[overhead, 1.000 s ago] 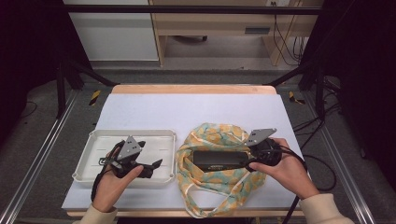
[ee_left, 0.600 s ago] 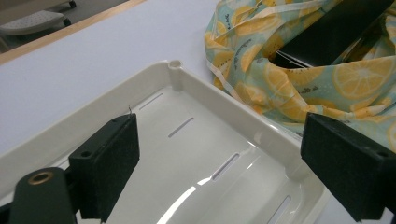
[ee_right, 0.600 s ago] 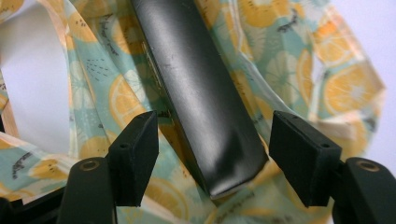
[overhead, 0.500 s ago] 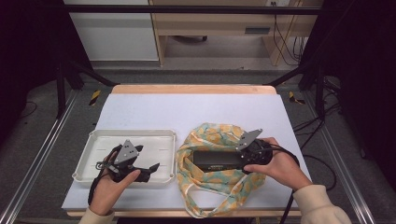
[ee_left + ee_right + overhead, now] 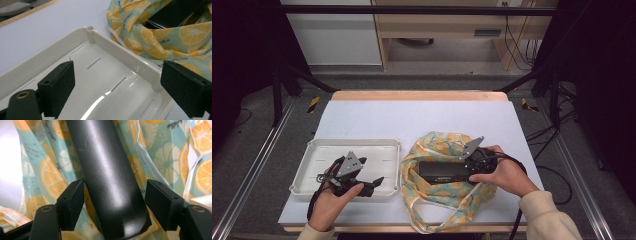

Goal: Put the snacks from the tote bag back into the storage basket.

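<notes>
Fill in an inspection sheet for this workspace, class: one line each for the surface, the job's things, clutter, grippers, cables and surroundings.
Surface: white table top with a wooden far edge.
Job's things: long black case lying in the open mouth of an orange-print bag; white tray beside the bag, with nothing seen in it.
Clutter: nothing seen on the table.
Grippers: left gripper open over the tray; right gripper at the case's end, jaws on either side of it with gaps showing, not pressing.
Cables: one trails from the right gripper off the table's right side; more hang at the far right.
Surroundings: dark frame, metal rails, grey floor, wooden furniture behind.
</notes>
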Demonstrator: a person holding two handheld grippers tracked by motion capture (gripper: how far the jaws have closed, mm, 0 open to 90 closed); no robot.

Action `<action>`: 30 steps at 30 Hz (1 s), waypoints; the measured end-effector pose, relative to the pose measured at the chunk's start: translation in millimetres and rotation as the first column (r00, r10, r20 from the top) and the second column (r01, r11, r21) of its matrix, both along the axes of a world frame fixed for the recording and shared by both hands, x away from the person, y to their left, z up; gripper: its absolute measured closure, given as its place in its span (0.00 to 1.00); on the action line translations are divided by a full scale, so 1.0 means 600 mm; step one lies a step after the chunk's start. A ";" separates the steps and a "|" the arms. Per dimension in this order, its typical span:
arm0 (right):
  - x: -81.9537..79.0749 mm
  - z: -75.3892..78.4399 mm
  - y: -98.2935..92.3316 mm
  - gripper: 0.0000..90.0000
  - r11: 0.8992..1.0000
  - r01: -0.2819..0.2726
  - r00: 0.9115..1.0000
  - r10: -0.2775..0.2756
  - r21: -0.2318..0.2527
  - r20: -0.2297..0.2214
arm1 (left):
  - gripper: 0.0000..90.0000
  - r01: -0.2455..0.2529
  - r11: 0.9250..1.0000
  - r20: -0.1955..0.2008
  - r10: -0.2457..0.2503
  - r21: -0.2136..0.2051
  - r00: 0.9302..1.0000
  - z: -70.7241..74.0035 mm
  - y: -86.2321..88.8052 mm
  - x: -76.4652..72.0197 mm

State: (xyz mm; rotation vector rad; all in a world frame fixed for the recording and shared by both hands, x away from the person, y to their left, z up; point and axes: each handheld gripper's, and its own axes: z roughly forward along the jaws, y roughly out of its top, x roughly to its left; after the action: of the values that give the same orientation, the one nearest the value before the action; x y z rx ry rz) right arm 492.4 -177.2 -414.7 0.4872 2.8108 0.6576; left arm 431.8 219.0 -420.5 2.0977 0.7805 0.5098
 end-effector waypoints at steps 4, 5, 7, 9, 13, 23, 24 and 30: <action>0.005 -0.005 0.000 0.36 1.000 -0.005 1.000 0.005 -0.004 -0.013 | 0.14 0.004 1.000 -0.005 -0.004 0.006 1.000 -0.003 -0.001 0.000; 0.005 -0.006 0.001 0.36 1.000 -0.002 1.000 0.002 -0.005 -0.015 | 0.14 0.004 1.000 -0.007 -0.004 0.007 1.000 -0.004 -0.001 0.000; 0.005 -0.007 0.002 0.37 1.000 -0.015 1.000 0.014 -0.012 -0.021 | 0.14 0.004 1.000 -0.009 -0.004 0.009 1.000 -0.005 -0.002 0.000; 0.005 -0.009 0.006 0.37 1.000 -0.022 0.999 0.021 -0.017 -0.023 | 0.14 0.003 1.000 -0.011 -0.003 0.010 1.000 -0.006 -0.003 0.000; 0.007 -0.016 0.013 0.37 0.998 -0.034 0.999 0.032 -0.049 -0.038 | 0.14 0.011 1.000 -0.019 -0.011 0.020 1.000 -0.010 -0.005 0.000; 0.009 -0.020 0.017 0.44 0.996 -0.057 0.996 0.052 -0.076 -0.067 | 0.14 0.012 1.000 -0.023 -0.012 0.022 1.000 -0.012 -0.004 0.000; 0.007 -0.019 0.016 0.46 0.995 -0.063 0.996 0.058 -0.072 -0.068 | 0.14 0.011 1.000 -0.023 -0.010 0.023 1.000 -0.012 -0.003 0.000; -0.005 -0.010 0.002 0.47 0.997 -0.074 0.997 0.073 -0.035 -0.031 | 0.14 0.011 1.000 -0.027 -0.010 0.028 1.000 -0.013 -0.002 0.000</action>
State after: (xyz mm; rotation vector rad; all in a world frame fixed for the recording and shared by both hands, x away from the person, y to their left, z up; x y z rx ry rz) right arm 489.6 -175.9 -420.8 0.3913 2.8750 0.6170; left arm 431.8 217.9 -428.5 2.1372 0.7814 0.4907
